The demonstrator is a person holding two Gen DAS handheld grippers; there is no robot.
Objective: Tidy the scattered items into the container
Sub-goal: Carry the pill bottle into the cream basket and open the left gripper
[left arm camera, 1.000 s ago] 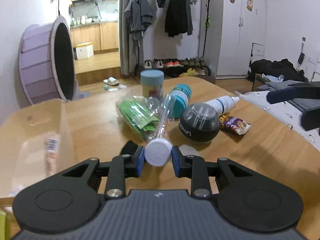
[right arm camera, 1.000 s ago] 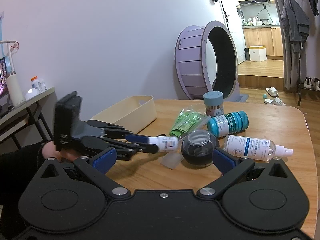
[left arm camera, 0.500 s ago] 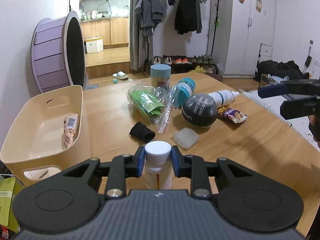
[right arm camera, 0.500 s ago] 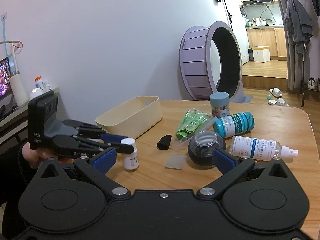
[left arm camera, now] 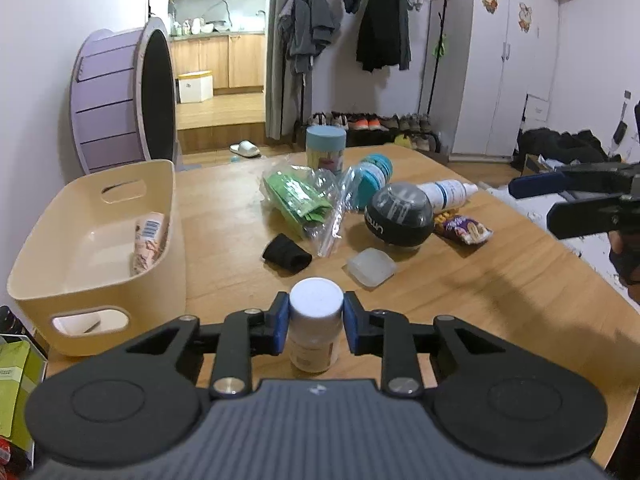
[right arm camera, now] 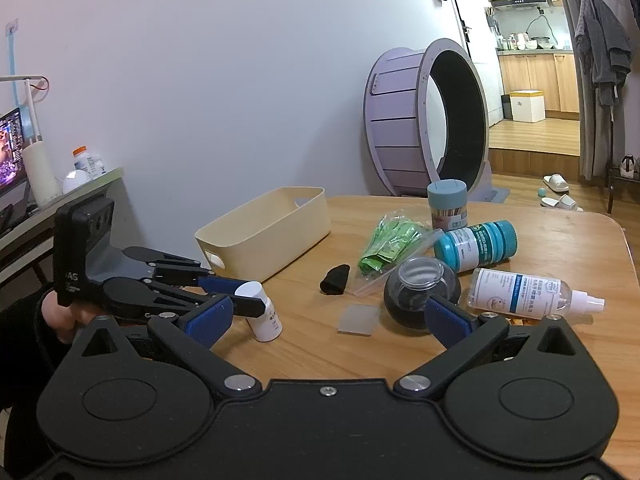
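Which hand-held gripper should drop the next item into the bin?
Left. The left hand-held gripper already clamps the white bottle beside the bin; the right hand-held gripper is open, empty and farther away.

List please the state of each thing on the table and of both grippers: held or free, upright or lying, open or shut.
Left gripper: shut on small white bottle.
Small white bottle: held upright.
Right gripper: open, holding nothing.
Cream plastic bin: open-topped, one packet inside.
Teal-capped cylinder jar: upright, capped.
Teal-lidded white bottle: lying, capped.
Clear spray bottle: lying.
Dark round jar: tipped sideways.
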